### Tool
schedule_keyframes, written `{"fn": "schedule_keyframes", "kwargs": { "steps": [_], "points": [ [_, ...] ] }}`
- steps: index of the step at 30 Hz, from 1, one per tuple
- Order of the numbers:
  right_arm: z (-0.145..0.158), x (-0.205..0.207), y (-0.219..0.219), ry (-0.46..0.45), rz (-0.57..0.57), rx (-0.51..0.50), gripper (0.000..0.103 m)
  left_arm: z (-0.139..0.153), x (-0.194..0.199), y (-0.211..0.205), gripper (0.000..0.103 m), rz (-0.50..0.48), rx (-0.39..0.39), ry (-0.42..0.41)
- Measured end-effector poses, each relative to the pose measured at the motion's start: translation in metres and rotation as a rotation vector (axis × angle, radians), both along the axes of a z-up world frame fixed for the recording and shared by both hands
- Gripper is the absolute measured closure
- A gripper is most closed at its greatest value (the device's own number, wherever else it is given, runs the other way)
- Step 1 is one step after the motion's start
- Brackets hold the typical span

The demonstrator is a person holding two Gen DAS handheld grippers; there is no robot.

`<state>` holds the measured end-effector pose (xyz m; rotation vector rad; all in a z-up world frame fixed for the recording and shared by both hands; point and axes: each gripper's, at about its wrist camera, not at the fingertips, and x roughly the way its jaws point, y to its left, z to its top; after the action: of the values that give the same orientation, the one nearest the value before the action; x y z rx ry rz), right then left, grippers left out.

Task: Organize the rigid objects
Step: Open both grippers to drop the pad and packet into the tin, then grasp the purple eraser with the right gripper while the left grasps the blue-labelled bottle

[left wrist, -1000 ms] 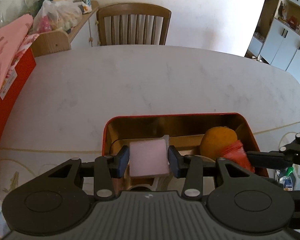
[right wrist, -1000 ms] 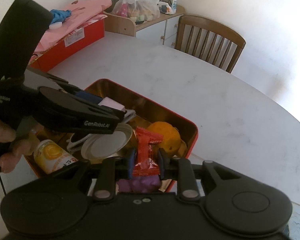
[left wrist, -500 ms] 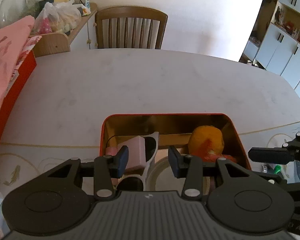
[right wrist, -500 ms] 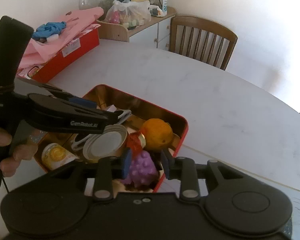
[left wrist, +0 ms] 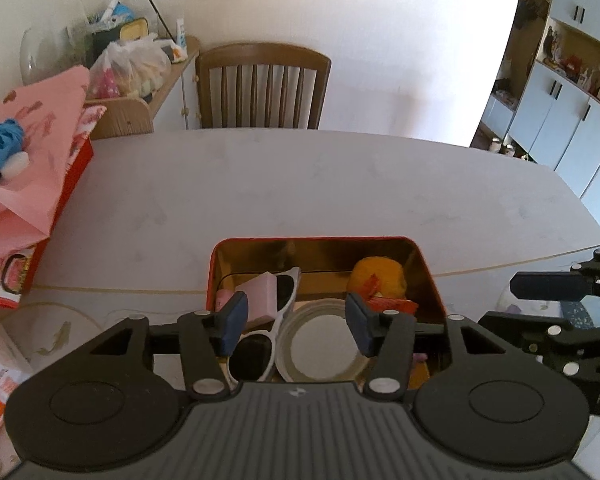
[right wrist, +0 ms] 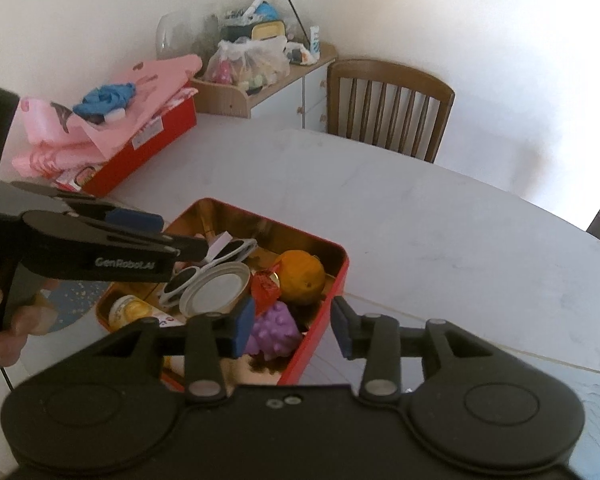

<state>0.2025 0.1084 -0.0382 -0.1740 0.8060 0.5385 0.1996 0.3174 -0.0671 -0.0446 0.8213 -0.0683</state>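
Over the marble table [left wrist: 300,192], both grippers [left wrist: 296,320] [right wrist: 292,324] tilt down, jaws just spreading, empty

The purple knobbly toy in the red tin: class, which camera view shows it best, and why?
The right wrist view. There the purple knobbly toy lies in plain sight in the near corner of the red tin, beside the orange. In the left wrist view the left gripper hides it almost wholly; at most a sliver shows.

Left gripper [left wrist: 296,322] tilted downward, fingers [left wrist: 233,322] apart and empty, jaws just opened wider. Right gripper [right wrist: 292,326] likewise angled down, fingers [right wrist: 342,330] parted, nothing between, also just opened. Bare hand [right wrist: 8,320] wrapped round left gripper's handle.
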Motion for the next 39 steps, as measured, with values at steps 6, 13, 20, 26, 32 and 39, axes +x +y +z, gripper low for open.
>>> {"fn": "schedule_keyframes", "kwargs": {
  "steps": [6, 13, 20, 26, 32, 39],
  "points": [
    [0.015, -0.016, -0.026, -0.028, -0.011, 0.044, 0.045, 0.018, -0.024, -0.012, 0.043, -0.006, 0.012, -0.035],
    [0.020, -0.030, -0.062, -0.020, -0.024, 0.089, 0.039, 0.033, -0.049, -0.028, 0.037, -0.005, 0.009, -0.067],
    [0.020, -0.039, -0.102, -0.013, -0.039, 0.121, 0.029, 0.038, -0.070, -0.050, 0.031, 0.010, 0.006, -0.079],
    [0.018, -0.046, -0.136, -0.017, -0.041, 0.128, 0.021, 0.037, -0.084, -0.077, 0.028, 0.027, 0.001, -0.083],
    [0.010, -0.051, -0.170, -0.012, -0.019, 0.123, 0.011, 0.033, -0.090, -0.104, 0.022, 0.037, -0.019, -0.082],
    [0.001, -0.051, -0.196, -0.021, 0.056, 0.089, 0.000, 0.026, -0.090, -0.138, 0.018, 0.055, -0.034, -0.092]
  ]
}}
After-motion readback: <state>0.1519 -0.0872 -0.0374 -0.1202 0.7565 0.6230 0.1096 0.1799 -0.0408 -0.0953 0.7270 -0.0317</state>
